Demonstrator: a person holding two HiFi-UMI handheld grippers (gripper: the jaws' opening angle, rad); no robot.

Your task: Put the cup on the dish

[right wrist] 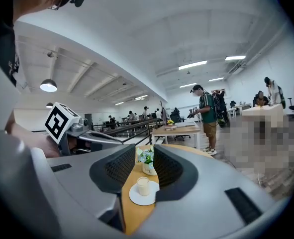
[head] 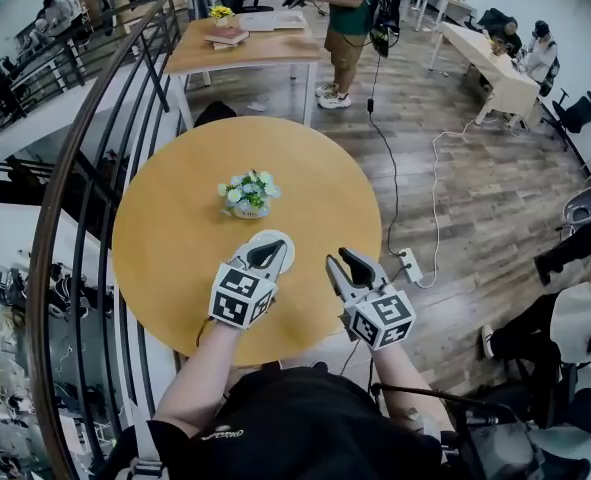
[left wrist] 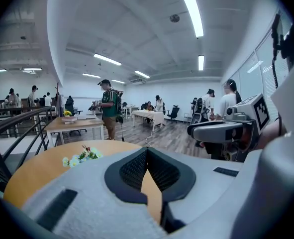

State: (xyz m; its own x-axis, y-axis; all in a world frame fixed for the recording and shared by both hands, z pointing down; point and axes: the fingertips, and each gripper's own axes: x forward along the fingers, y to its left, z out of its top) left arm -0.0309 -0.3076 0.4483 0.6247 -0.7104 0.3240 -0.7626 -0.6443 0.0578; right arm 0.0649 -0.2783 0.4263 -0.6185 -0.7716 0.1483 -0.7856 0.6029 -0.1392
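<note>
Your left tool is closed and empty. Your right tool is open and holds nothing. The cup stands upright on the dish, on the desk ahead of the right jaws. The flower pot beyond holds white blooms.

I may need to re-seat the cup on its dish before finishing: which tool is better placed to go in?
Right, probably. The right tool is open and lines up on the cup and dish; the left tool is shut and its view misses both.
</note>
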